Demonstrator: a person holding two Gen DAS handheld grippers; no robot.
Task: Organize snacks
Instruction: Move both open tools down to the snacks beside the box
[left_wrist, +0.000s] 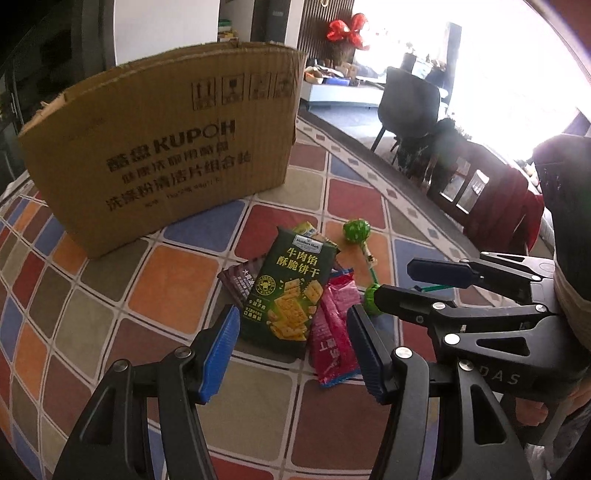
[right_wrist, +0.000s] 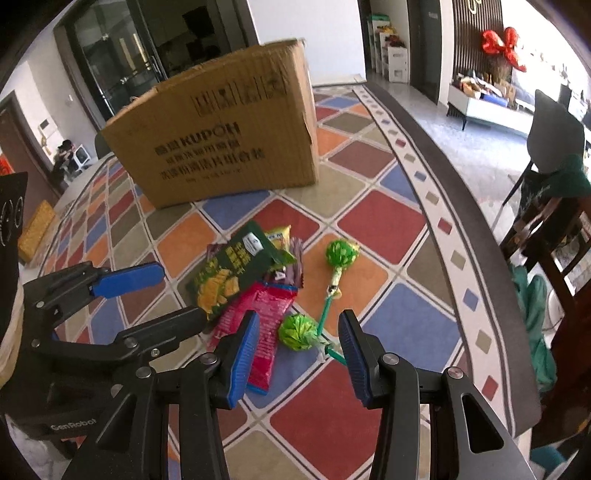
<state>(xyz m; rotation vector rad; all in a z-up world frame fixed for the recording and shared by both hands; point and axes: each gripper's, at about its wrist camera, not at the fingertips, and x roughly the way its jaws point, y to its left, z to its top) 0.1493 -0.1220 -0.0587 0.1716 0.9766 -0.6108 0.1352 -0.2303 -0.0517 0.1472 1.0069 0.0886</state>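
A pile of snacks lies on the checked tablecloth. A dark green cracker pack lies on top, over a pink packet, a brown packet and a yellow packet. Two green lollipops lie to the right, one far and one near. A brown cardboard box stands behind. My left gripper is open, just short of the cracker pack. My right gripper is open around the near lollipop and also shows in the left view.
The table's curved edge runs along the right. Chairs stand beyond it. A yellow pack lies at the far left of the table.
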